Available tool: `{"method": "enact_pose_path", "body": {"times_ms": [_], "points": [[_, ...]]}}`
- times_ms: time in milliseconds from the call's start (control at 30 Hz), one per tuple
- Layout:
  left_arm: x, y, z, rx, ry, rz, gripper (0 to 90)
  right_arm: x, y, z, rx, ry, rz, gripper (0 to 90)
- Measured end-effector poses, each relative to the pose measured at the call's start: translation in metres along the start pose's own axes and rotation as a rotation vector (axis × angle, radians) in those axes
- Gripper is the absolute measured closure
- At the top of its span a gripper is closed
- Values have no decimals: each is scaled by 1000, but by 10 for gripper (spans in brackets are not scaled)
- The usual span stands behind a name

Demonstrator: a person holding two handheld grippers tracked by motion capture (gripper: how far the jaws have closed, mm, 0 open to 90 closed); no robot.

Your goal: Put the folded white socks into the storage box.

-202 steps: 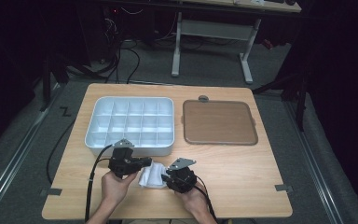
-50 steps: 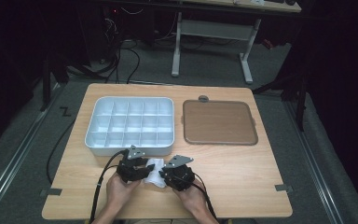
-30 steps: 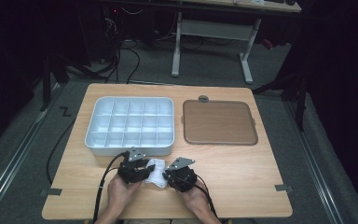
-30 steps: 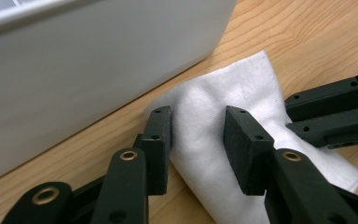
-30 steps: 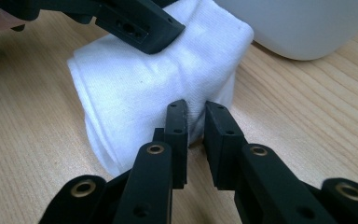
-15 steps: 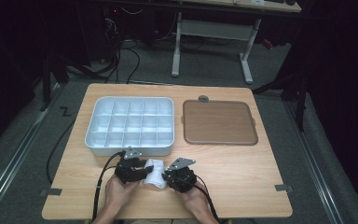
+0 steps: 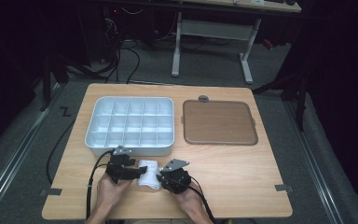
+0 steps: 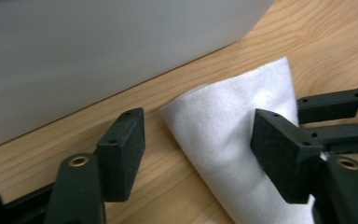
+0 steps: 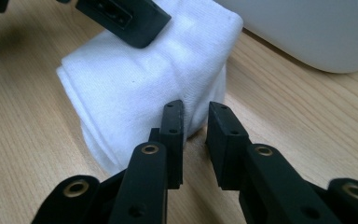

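Left gripper (image 7: 133,172): high view, jaws just opened wide, at folded white cloth (image 7: 148,174) near table (image 7: 242,177) front edge, below compartment tray (image 7: 129,122).
Right gripper (image 7: 166,177): touching cloth's opposite side; hands low, facing inward.
Left gripper view: cloth (image 8: 233,154) between spread jaws, unpressed, long axis running away.
Right gripper view: jaws narrowly apart, opening, cloth (image 9: 140,93) just ahead, unpinched.

A dim lab or workshop: cables (image 7: 116,56) trail over grey carpet beside a white-legged workbench (image 7: 214,28).
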State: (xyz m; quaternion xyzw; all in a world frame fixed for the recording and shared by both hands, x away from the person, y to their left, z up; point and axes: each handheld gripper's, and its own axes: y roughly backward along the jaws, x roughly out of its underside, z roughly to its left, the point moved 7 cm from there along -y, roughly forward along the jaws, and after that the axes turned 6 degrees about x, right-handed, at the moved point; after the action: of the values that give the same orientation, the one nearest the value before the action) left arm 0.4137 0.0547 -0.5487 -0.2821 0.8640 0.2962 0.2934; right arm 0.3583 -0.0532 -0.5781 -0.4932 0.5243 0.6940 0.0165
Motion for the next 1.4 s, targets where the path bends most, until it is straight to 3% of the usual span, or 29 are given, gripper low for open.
{"method": "enact_pose_path", "body": {"times_ms": [133,267,367,533,633,733,833,867,900,1100,1400], "points": [[-3,4,0,15,42,2,301,-2,2,2,-8,-19,-20,727],[-8,7,-10,50,90,-12,267,-5,12,-1,-1,-38,-53,702],[-8,3,-12,49,102,-4,249,-4,19,-8,19,-46,-60,695],[-3,-4,-6,9,97,10,246,2,29,-24,71,-58,-70,685],[-1,-7,-2,-7,100,17,247,13,38,-45,124,-95,-71,675],[5,-10,0,-29,74,38,271,25,45,-64,171,-122,-58,662],[7,-9,-1,-24,56,22,289,40,53,-83,236,-140,-35,635],[7,-9,-1,-24,56,22,300,40,53,-83,236,-140,-35,635],[8,-9,-2,-20,49,14,310,50,58,-96,276,-160,-28,618],[9,-9,-4,-14,52,23,389,69,76,-127,360,-224,-35,588],[10,-7,-5,-2,71,24,471,91,82,-151,407,-276,-17,546]]}}
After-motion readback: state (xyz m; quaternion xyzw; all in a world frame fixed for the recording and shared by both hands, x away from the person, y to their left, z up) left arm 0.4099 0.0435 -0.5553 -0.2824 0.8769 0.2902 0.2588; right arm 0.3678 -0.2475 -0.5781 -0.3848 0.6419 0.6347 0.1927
